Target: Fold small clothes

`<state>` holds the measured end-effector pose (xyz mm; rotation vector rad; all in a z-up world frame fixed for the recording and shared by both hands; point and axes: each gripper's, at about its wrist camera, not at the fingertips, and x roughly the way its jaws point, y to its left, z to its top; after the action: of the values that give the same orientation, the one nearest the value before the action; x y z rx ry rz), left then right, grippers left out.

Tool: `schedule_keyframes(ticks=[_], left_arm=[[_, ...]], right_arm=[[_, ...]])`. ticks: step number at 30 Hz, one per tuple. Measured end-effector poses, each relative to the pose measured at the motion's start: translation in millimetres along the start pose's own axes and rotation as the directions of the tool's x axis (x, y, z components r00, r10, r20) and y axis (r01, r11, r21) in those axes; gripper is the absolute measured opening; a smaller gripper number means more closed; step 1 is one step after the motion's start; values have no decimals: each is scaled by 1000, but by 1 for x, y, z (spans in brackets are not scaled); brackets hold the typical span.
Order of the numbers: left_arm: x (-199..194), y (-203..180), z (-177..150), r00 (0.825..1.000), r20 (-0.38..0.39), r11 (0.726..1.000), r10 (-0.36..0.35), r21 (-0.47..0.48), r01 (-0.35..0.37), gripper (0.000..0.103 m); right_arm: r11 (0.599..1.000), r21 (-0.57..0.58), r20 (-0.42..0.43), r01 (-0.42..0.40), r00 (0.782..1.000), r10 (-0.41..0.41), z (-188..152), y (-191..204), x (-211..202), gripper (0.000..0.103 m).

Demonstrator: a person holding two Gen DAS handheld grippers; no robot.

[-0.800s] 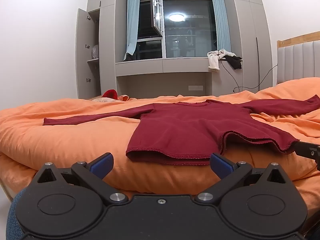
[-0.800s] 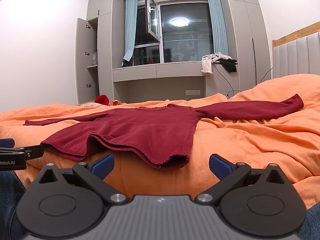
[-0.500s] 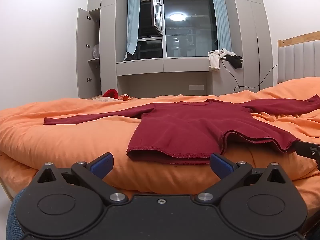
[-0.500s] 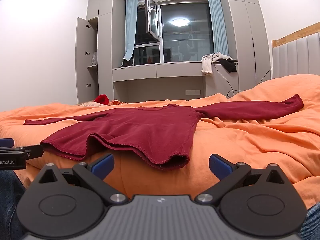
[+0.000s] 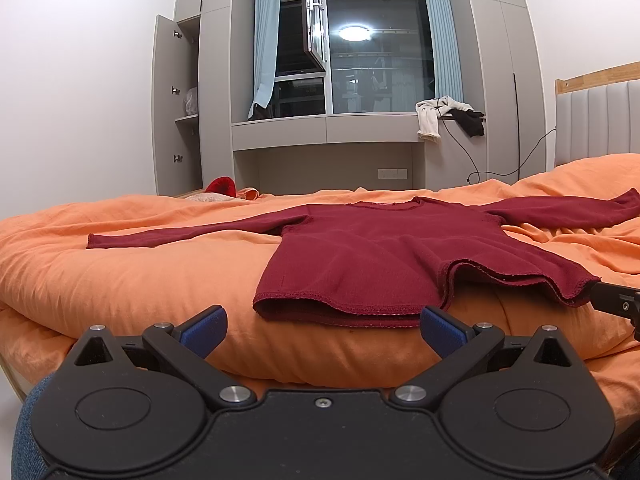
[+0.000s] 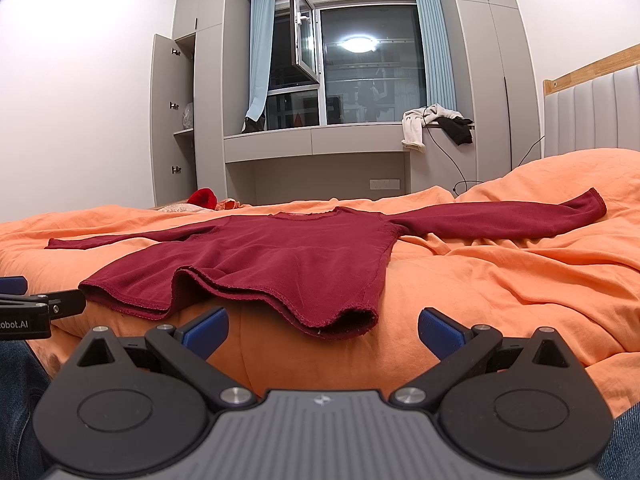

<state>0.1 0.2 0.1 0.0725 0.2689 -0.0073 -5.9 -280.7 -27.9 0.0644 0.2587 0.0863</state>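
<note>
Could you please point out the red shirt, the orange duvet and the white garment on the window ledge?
red shirt (image 5: 360, 256), left wrist view, chest.
orange duvet (image 6: 500, 288), right wrist view, bare wrinkled area.
white garment (image 6: 414, 130), right wrist view, hanging part.

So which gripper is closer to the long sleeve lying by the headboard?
Right. The right gripper faces the shirt's hem corner on that sleeve's side; the left gripper sits farther along the hem.
</note>
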Motion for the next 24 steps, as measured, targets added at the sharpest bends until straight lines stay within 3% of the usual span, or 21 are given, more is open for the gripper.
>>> schedule_keyframes(ticks=[24], left_arm=[[0, 0, 0, 1000, -3, 1000, 0, -1, 0, 102]], right_arm=[[1000, -2, -1, 1, 1000, -1, -1, 0, 2, 103]])
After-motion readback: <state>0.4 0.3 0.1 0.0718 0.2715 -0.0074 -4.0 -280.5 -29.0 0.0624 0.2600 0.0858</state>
